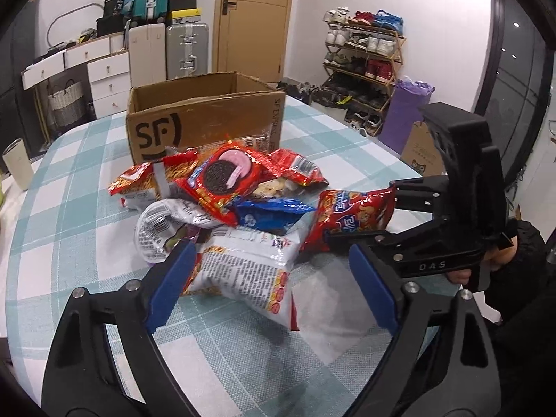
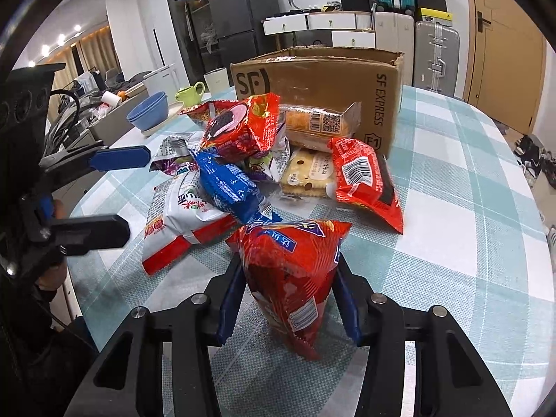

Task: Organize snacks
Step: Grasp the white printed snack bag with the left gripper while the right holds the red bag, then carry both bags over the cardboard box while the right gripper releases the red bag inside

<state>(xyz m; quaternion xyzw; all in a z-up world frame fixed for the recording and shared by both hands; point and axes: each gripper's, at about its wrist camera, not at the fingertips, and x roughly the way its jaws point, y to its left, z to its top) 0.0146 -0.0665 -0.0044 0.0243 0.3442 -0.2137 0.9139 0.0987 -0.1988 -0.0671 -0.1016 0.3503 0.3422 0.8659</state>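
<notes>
A heap of snack packs lies on the checked tablecloth (image 1: 87,208) in front of an open cardboard box (image 1: 208,118) (image 2: 330,80). A red cookie pack (image 1: 222,173) (image 2: 236,128) tops the heap, with a blue pack (image 1: 267,215) (image 2: 229,184) below it. My right gripper (image 2: 290,299) (image 1: 361,215) is shut on a red snack bag (image 2: 292,271) (image 1: 351,219), its blue pads pressing both sides. My left gripper (image 1: 271,253) (image 2: 139,194) is open around a white bag (image 1: 243,271) (image 2: 180,215); the left pad sits at the bag's edge and the right pad stands apart.
A beige tumbler (image 1: 15,168) stands at the table's left edge. Blue bowls (image 2: 147,114) and a green mug (image 2: 189,95) sit on the far left side. A shoe rack (image 1: 365,55), suitcases and drawers stand beyond the table.
</notes>
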